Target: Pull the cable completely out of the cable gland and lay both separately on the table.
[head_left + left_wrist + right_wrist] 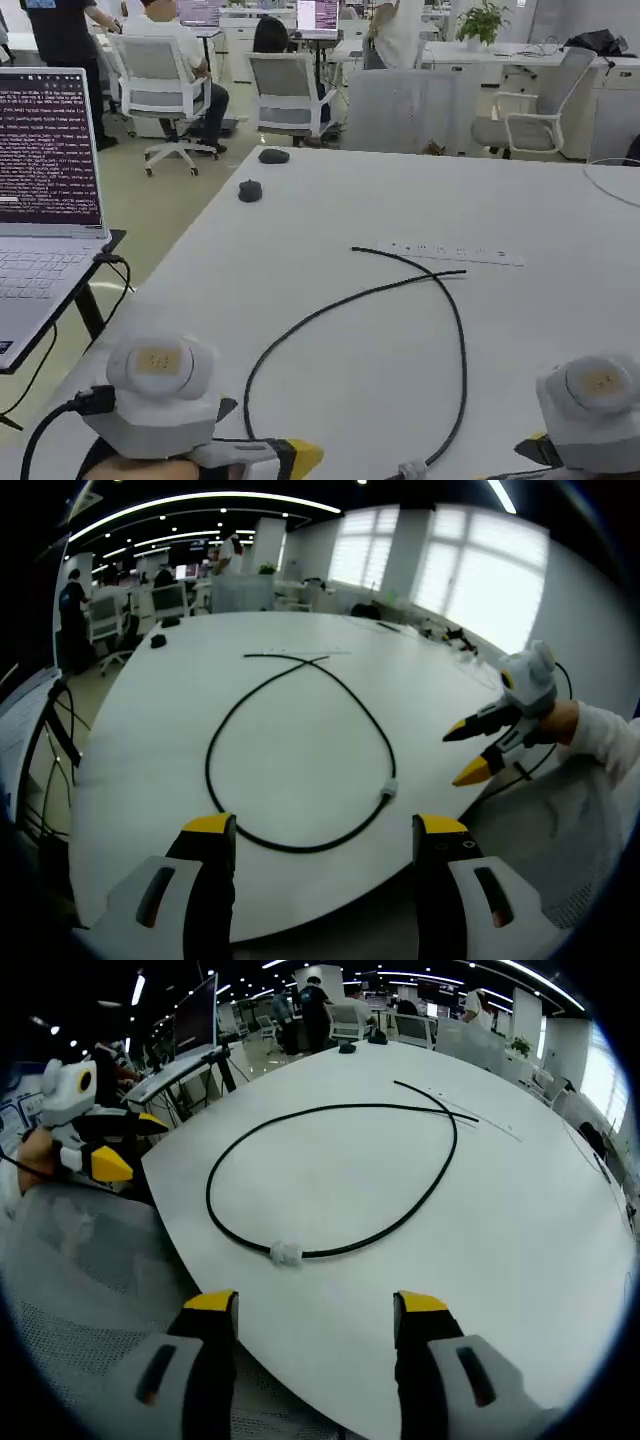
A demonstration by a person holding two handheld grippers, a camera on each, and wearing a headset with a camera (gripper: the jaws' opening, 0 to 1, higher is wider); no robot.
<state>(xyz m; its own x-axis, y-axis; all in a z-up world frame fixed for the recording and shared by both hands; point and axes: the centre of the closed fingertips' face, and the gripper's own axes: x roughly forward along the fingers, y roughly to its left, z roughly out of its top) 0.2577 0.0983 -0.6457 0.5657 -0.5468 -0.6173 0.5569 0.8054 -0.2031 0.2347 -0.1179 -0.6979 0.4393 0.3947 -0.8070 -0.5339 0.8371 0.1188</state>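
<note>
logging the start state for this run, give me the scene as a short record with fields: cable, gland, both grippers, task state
cable: black, one loop flat on the white table, ends crossing at the far side
cable gland: small, white, on the cable at the near part of the loop
left gripper: open, holding nothing, by the near table edge
right gripper: open, holding nothing, short of the cable gland
task state: cable not yet pulled out
other: laptop open at the left

Cable gland (411,468) is partly cut off by the bottom edge (head view), details too small.
</note>
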